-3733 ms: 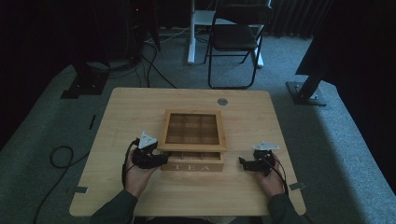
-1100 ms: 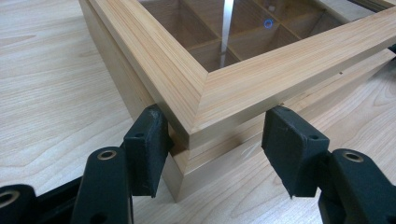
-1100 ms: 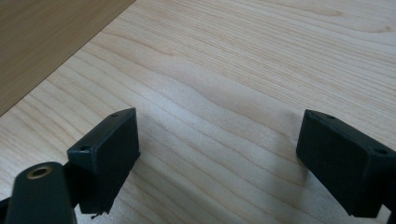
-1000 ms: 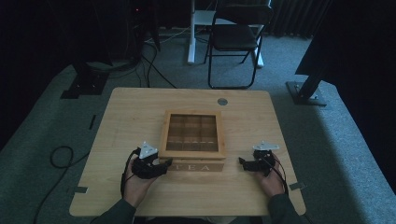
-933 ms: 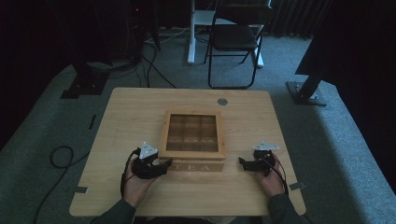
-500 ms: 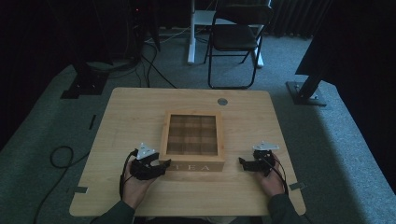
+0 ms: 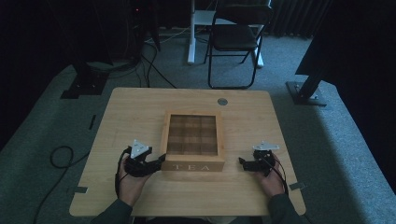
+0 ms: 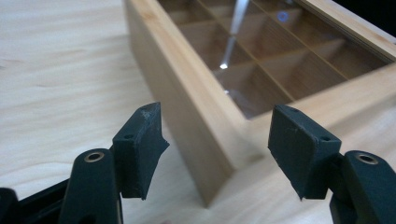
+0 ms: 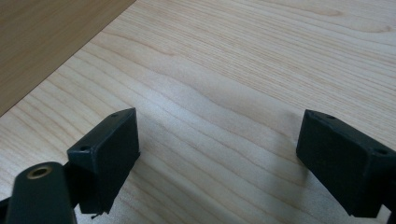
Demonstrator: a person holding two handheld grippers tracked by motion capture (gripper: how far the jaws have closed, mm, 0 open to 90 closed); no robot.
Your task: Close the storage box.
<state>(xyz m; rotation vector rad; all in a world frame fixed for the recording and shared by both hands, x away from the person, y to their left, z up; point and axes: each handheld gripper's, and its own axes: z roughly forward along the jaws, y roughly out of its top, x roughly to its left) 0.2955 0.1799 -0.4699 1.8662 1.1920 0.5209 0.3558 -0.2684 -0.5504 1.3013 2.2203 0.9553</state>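
Tea box (image 7: 193,140): a wooden box lettered TEA on its near face, set at the middle of the light wooden table (image 7: 121,112), lid closed, with a clear pane through which a grid of compartments is seen. At the left, the left gripper (image 7: 158,163) is held low at the box's near left corner by the left hand (image 7: 131,179); a grey three-cornered plate (image 7: 139,149) is carried on top. In the left gripper view the jaws are spread wide, with the box corner (image 8: 219,154) standing between them, one jaw beside the left wall and the other over the front edge; whether either pad touches the wood cannot be told, and nothing is clamped. At the middle far edge of the table a small round grommet (image 7: 222,101) is noted. At the right, the right gripper (image 7: 242,162) is held near the box's right side, apart from it, by the right hand (image 7: 268,175). Its jaws are likewise spread wide over bare tabletop, nothing held. Beyond the table, a folding chair (image 7: 236,39) is seen on the carpet.
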